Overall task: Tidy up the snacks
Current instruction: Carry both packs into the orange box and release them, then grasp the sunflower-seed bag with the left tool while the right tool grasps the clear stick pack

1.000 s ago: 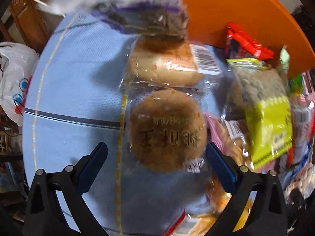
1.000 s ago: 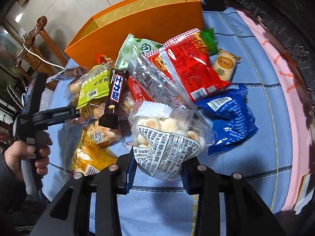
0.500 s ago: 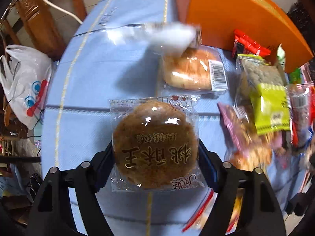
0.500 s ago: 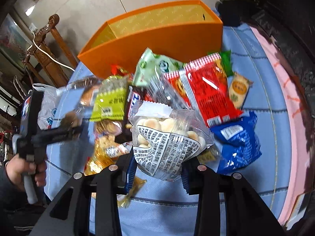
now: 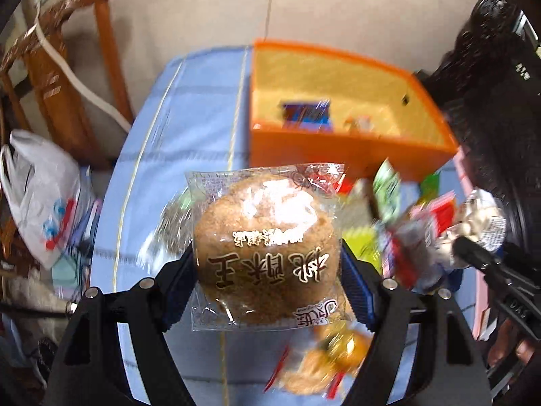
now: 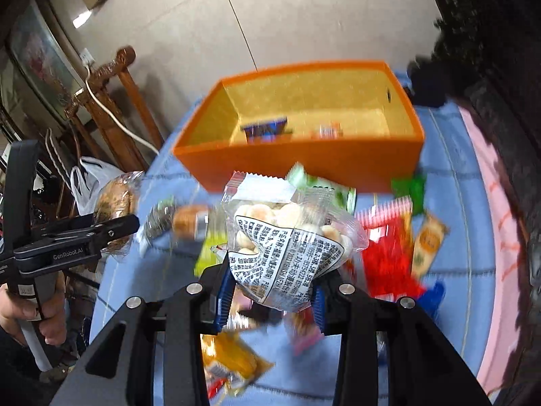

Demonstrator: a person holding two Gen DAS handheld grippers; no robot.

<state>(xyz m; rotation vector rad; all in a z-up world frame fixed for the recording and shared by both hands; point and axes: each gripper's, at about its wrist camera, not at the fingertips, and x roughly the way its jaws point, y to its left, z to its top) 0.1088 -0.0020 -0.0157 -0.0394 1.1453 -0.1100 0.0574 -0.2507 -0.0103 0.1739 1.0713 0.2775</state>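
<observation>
Tongs on the left (image 5: 267, 291) are clamping a wrapped round brown pastry (image 5: 267, 253) above the blue-clothed desk (image 5: 175, 142), with the orange box (image 5: 348, 149) just beyond it. To the right, the other tongs (image 6: 270, 296) are squeezing a clear bag of small pale biscuits (image 6: 287, 237) over the snack pile (image 6: 389, 247).

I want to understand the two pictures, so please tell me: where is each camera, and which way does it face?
Left wrist: on the left gripper, facing down-forward at its wrapped round brown pastry; own black jaws show.
Right wrist: on the right gripper, facing down-forward at its clear bag of small pale biscuits; own jaws and the person's left hand show.
Shared: open orange rectangular box, blue tablecloth.
</observation>
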